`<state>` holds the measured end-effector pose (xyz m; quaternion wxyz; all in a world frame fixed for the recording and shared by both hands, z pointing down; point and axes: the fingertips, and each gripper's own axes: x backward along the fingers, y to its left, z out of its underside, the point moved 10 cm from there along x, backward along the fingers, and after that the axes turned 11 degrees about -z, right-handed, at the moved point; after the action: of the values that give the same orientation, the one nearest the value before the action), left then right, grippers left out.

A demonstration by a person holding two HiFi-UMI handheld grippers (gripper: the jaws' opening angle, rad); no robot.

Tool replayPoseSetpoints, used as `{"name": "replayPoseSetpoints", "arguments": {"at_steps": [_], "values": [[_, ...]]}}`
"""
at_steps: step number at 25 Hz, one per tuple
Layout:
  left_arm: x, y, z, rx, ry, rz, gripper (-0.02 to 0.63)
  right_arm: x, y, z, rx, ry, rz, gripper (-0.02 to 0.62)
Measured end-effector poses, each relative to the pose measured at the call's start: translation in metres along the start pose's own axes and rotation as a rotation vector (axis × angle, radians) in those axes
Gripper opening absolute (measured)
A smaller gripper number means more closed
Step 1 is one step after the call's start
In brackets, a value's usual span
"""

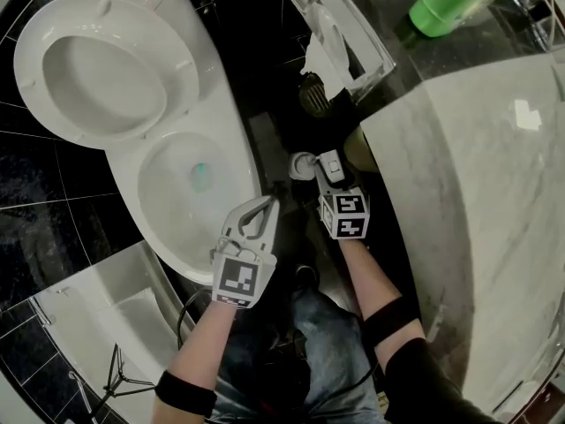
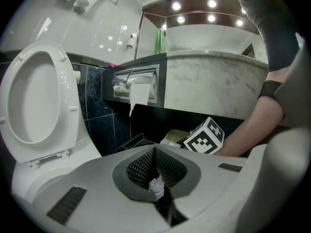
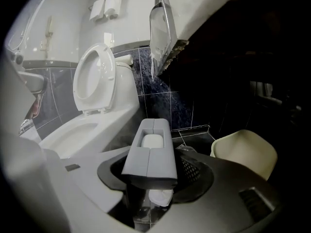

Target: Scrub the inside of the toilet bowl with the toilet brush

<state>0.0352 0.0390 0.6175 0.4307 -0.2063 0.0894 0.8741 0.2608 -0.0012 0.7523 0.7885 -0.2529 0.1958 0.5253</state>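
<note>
Presently listed: one toilet brush, seen only by its upper end.

Location: low on the dark floor strip between the toilet bowl [image 1: 146, 212] and the marble counter [image 1: 477, 193], just right of the bowl's front. The seat and lid [image 1: 106, 76] stand raised and the bowl is open, with blue-green water at the bottom.

Visible part: a flat grey handle [image 3: 148, 157], slab-shaped, with a white oval inset near its far end. A round pale cup [image 1: 303, 164] just beside it is probably the holder. Head and bristles are not in view.

State of the right gripper [image 1: 330, 184]: pads closed on the slab's two long sides. The slab lies lengthwise between them and projects past the tips.

State of the left gripper [image 1: 267, 207]: tips pressed together near the bowl's front rim. It carries nothing except a small white scrap lodged low in the hollow behind them.

Handling, as judged:
- Weight and stiffness: light, rigid plastic.
- Surface: smooth faces, likely slippery once wet.
- Leverage: the shaft will probably lever against the pads when the head bears on porcelain, so a hold well down the slab, squarely across its sides, suits better than one at the very end.
- Head: presumably soft and springy, not fragile, and apt to drip.
</note>
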Motion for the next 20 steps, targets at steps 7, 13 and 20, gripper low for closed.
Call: {"name": "replayPoseSetpoints", "arguments": {"at_steps": [7, 13, 20], "values": [[-0.012, -0.001, 0.008, 0.013, 0.002, -0.007, -0.008, -0.018, -0.004, 0.007, 0.002, 0.003, -0.022, 0.222], [-0.017, 0.003, 0.016, 0.018, -0.001, -0.01, -0.008, -0.033, -0.007, 0.027, 0.008, 0.033, -0.023, 0.224], [-0.018, 0.01, 0.023, 0.009, -0.004, -0.013, -0.008, -0.044, -0.004, 0.041, 0.007, 0.045, -0.035, 0.229]]}}
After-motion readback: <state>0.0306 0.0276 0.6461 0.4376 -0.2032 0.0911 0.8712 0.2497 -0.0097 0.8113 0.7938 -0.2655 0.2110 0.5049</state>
